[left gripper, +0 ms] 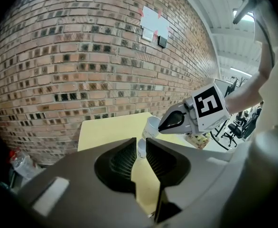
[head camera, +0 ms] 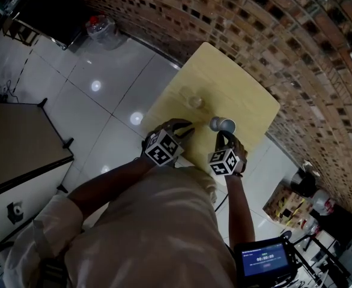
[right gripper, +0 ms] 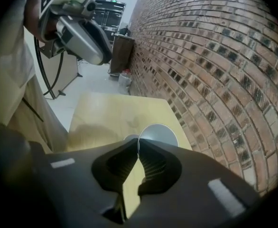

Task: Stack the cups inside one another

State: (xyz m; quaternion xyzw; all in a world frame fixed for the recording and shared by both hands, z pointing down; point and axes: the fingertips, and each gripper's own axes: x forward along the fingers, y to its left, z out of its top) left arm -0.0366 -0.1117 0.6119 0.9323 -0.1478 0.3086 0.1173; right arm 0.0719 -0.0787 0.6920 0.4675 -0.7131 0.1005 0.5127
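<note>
Here, over a pale wooden table (head camera: 242, 89) beside a brick wall (head camera: 284, 35), we see the right gripper (right gripper: 138, 144) pinched shut on the rim of a white cup (right gripper: 158, 134), held clear of the tabletop. The left gripper (left gripper: 141, 142) hangs to its left, jaws slightly apart and gripping nothing; a second, clear cup (head camera: 195, 102) stands on the table just beyond its tips.

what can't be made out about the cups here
- head view: the loose cup is tiny and pale; one cup or a nested stack, cannot tell.
- left gripper view: the left gripper covers that cup's sides; only a strip shows.
- right gripper view: the right gripper hides the held cup body; only its rim shows.
</note>
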